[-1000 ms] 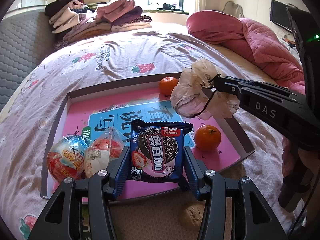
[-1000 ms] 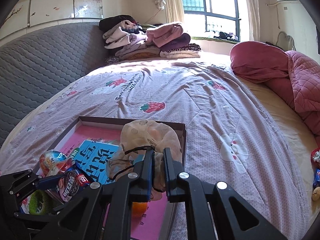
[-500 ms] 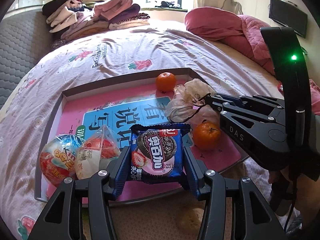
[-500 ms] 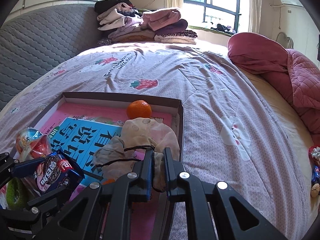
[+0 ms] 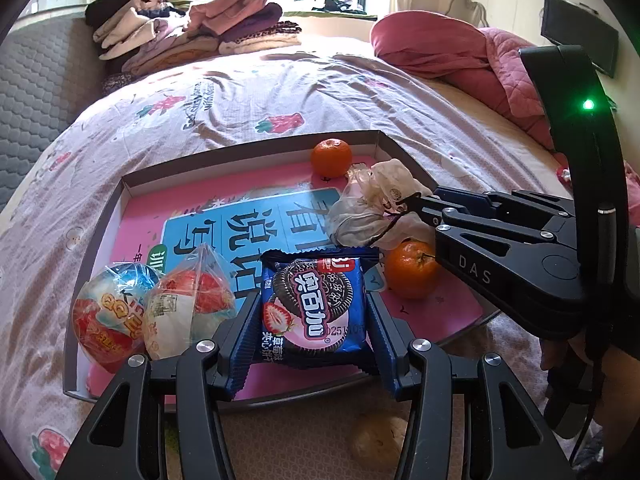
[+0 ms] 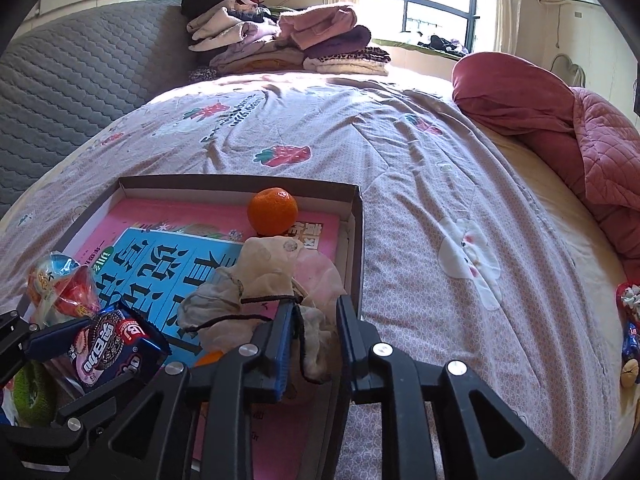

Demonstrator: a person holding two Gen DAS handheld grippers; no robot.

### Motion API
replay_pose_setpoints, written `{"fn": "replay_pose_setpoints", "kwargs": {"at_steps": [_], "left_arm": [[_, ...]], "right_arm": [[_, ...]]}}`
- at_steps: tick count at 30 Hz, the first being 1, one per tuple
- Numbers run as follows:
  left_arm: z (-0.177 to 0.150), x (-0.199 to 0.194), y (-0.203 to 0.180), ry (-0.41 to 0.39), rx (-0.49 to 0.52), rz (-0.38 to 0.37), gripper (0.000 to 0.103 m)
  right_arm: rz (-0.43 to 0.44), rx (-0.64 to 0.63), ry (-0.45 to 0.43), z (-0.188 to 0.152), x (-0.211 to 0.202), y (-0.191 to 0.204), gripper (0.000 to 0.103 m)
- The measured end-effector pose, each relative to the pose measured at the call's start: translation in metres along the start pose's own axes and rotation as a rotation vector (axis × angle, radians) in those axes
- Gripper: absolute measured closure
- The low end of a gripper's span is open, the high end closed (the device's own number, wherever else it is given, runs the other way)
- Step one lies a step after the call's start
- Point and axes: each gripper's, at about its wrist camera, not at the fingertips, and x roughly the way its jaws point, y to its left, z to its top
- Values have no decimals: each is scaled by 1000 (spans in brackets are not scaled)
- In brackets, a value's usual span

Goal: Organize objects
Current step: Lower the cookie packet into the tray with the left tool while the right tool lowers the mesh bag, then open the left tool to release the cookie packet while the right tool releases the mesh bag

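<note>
1. Looking along the left gripper [image 5: 314, 320]: squeezing a blue cookie pack [image 5: 315, 312] tight between its two fingers, over the near edge of the flat box [image 5: 256, 148] on the bed [image 5: 240, 92].
2. Sitting in the box's near left corner, touching each other: a round candy ball [image 5: 106, 312] and a clear snack bag [image 5: 188, 300].
3. Resting by the far wall: one orange [image 5: 331, 157]. Lying near the right edge, just beside the cookie pack: a second orange [image 5: 412, 269].
4. Reaching in from the right: the right gripper [image 5: 420, 204], tips at a crumpled cloth pouch [image 5: 372, 204] that lies between the two oranges.
5. Looking along the right gripper [image 6: 312, 328]: fingers a little apart, jaws loose, with the pouch [image 6: 264, 276] and its black string [image 6: 260, 316] between them, not pinched.
6. Lying in the box's right part, close to the far orange [image 6: 272, 211]: the pouch.
7. Showing at the lower left: the left gripper [image 6: 48, 344] with the cookie pack [image 6: 108, 348].
8. Piled at the far end of the bed: folded clothes [image 6: 280, 40].
</note>
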Motion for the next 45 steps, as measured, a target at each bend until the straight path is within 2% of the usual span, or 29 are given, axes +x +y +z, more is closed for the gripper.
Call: {"fn": "replay_pose_setpoints", "kwargs": {"at_steps": [6,12,16,36,45], "left_arm": [[0,7,0,39,3,5,47],[-2,6,-2,40,11,12,47],[-1,-4,-5,10,20,10,46],[-3,-47,0,-55,4,33,38],[-2,-62,1,-74,-8,51,35]], "right_arm": [[-6,-9,2,2,-3,3,76],[-8,-1,-14,4,-10,2,73],[-3,7,-24,7,-14,0,68],[15,18,-40,7,-33,3,66],[36,48,-49,1,-46,3,56]]}}
